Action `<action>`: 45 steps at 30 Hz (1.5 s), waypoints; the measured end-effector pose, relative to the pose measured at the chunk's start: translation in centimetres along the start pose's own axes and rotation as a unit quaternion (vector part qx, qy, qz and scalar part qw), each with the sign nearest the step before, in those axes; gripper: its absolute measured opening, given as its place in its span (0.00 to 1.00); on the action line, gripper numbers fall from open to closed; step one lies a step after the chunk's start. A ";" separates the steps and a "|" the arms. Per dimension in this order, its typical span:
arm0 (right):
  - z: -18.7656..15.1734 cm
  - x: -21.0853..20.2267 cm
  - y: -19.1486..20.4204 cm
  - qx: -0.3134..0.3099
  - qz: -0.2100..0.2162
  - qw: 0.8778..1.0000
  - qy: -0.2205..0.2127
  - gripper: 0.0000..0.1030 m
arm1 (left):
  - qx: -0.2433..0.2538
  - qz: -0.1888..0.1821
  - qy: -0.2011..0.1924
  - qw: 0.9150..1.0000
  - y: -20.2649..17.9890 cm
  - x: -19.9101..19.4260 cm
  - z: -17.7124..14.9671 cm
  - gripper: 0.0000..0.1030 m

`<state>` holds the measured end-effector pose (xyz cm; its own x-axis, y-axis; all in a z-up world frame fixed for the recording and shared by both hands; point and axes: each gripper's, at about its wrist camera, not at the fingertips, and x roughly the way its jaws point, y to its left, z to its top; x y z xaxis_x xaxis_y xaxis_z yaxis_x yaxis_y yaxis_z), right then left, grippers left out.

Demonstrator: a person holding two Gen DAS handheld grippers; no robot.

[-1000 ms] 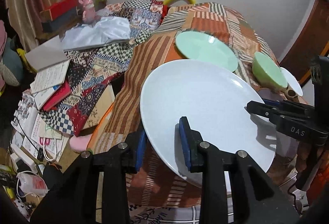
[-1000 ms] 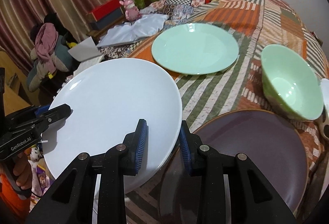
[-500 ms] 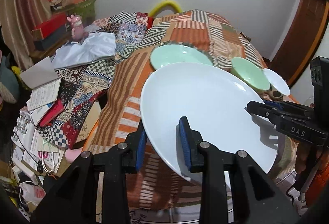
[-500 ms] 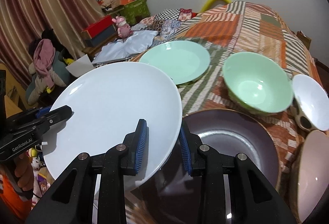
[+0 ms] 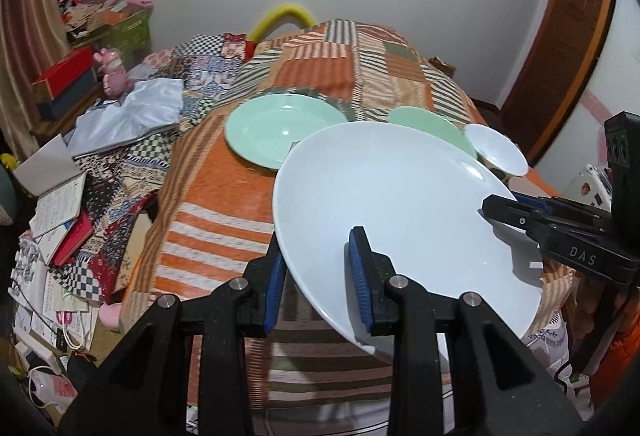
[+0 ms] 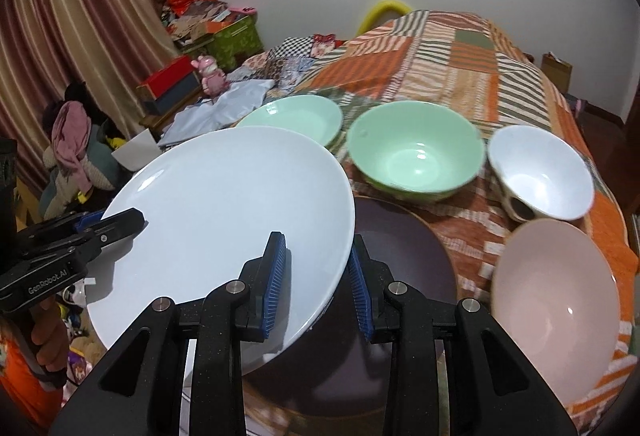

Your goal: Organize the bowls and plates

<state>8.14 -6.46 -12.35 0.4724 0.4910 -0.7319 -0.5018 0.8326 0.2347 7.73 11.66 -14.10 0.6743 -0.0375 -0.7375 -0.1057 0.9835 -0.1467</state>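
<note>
Between 2 grippers — white plate [image 5: 404,203].

both wrist views share white plate [image 5: 400,211] closely.

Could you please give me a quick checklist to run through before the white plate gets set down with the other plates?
1. Left gripper clamped on the white plate's near rim: ok.
2. Right gripper clamped on the opposite rim: ok.
3. Plate held level: not ok, it tilts in both views.
4. Dark plate free of objects as a landing spot: ok on the part that shows; the rest is hidden under the white plate.
5. Green plate free of objects as an alternative spot: ok.
6. Green bowl, white bowl and pink bowl out of the plate's way: cannot tell, since they sit close to the dark plate.
</note>
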 end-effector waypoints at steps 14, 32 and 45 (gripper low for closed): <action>-2.6 -1.3 -2.8 0.046 -0.022 0.999 0.000 0.28 | 0.029 -0.027 0.022 0.999 -3.5 1.8 -0.5 0.30; -5.4 0.0 -4.2 0.086 -0.033 0.995 0.028 0.28 | 0.029 -0.038 0.072 0.996 -3.5 5.9 -2.0 0.30; -5.4 0.8 -4.4 0.097 -0.044 0.994 0.027 0.28 | 0.020 -0.041 0.089 0.995 -3.3 8.5 -1.8 0.30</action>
<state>6.83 -11.14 -17.40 0.4666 0.4043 -0.7867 -0.3083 0.9080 0.2838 12.49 7.76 -21.05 0.5386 -0.1452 -0.8300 -0.0236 0.9821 -0.1871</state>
